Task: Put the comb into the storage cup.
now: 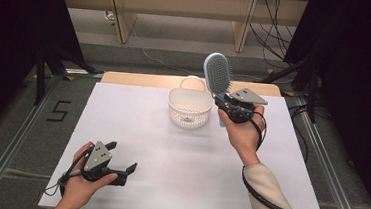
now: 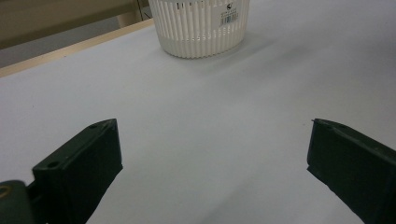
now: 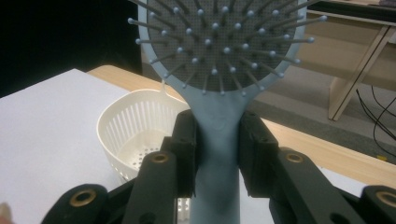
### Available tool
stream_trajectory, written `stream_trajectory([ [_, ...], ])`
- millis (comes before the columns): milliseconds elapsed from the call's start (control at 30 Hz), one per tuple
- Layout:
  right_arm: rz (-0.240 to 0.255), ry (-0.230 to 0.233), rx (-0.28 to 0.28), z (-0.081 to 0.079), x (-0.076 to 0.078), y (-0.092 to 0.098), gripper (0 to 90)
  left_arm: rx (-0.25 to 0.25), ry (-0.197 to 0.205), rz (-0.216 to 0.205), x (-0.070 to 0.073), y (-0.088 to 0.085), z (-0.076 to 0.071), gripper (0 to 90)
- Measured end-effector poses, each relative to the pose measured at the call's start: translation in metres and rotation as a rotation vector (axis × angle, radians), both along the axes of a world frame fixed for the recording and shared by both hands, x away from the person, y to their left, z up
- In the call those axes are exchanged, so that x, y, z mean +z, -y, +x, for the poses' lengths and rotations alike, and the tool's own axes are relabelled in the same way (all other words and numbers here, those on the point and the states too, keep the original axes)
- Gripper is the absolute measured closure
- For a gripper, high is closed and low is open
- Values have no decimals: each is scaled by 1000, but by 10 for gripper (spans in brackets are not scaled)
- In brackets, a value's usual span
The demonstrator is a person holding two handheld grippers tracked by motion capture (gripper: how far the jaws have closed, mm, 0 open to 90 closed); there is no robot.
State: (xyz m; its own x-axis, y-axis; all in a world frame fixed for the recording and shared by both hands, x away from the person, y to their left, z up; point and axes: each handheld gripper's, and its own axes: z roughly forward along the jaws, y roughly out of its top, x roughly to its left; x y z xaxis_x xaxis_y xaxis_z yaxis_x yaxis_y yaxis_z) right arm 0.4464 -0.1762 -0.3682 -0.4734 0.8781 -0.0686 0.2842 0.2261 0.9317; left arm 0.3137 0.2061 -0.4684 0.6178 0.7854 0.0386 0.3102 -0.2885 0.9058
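Right gripper (image 1: 227, 104), raised above the table (image 1: 177, 184), jaws clamped on the neck of a pale blue hairbrush (image 1: 217, 73), bristled head up. Just beside and below: a white slatted basket (image 1: 190, 107). Left gripper (image 1: 124, 157), near the front edge, jaws wide apart, nothing between.

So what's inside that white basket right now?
Nothing that shows: the white basket has bare slotted walls and a holed floor. The right gripper and the hairbrush it clamps cover the basket's near side.
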Motion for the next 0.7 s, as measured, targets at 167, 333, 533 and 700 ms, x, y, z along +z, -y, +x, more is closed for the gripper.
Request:
stream_trajectory([
  [167,-3,6,4,1,-1,-2,705,-1,-1,0,0,0,0,26],
  [333,-3,9,3,3,-1,-5,705,0,-1,-2,0,0,0,26],
  [533,-4,11,5,6,-2,-7,705,-1,-2,-1,0,0,0,26],
  [700,-3,10,6,7,-2,-9,705,-1,-2,0,0,0,0,26],
])
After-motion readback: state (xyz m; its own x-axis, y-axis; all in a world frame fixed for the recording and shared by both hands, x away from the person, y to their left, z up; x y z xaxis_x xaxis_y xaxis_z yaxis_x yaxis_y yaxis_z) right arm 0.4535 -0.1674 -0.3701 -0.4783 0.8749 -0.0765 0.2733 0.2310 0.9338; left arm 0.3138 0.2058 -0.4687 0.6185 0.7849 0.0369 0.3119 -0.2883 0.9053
